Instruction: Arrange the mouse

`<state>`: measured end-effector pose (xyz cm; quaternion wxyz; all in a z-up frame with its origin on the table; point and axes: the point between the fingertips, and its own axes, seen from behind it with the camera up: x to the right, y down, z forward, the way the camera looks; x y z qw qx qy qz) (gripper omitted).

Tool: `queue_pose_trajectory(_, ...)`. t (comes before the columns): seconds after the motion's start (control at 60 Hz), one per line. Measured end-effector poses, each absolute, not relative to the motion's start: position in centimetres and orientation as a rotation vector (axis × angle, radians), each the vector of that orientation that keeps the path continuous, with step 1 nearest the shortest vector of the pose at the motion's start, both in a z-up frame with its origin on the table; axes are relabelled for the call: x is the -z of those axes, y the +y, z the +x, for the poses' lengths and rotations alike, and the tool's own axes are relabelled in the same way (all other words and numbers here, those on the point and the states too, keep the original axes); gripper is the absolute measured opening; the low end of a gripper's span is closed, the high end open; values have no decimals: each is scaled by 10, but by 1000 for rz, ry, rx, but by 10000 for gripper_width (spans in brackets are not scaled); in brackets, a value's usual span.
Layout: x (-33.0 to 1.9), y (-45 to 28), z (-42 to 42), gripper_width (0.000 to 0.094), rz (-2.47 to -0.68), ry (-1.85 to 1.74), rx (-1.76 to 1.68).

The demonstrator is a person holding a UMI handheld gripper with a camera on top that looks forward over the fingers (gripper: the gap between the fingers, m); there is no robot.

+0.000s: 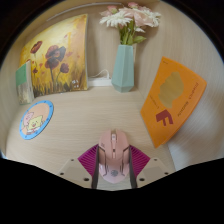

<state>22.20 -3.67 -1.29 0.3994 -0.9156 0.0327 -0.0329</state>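
Pale wooden tabletop (85, 125) against plain light wall (180, 35)

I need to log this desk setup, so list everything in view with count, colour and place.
mouse: one, pale pink, between the fingers, on the table
vase: one, pale teal, beyond the mouse, by the wall
flowers: one bunch, white and pink, in the vase
painting: one, yellow with red flowers, leaning on the wall beside the vase
orange card: one, orange, propped up to one side of the vase
round disc: one, blue and orange, flat, in front of the painting
table: one, light wood
gripper: one, magenta pads, fingers around the mouse
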Motion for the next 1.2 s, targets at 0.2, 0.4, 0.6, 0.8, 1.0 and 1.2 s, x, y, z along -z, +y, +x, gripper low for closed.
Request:
queue_pose_trajectory(0.2, -57, -28, 208, 396, -2330, 276, 79)
queue_pose_trajectory(0.4, -229, 44, 146, 396, -2078, 187, 146)
queue_pose_trajectory(0.6, -266, 101, 28, 396, -1995, 73, 81)
queue_pose_trajectory(0.8, -142, 118, -68, 393, -2150, -39, -15)
queue_pose_trajectory(1.0, -28, 92, -92, 392, -2331, -46, -12)
queue_pose_trajectory(1.2, 9, 78, -89, 394, -2366, -28, -10)
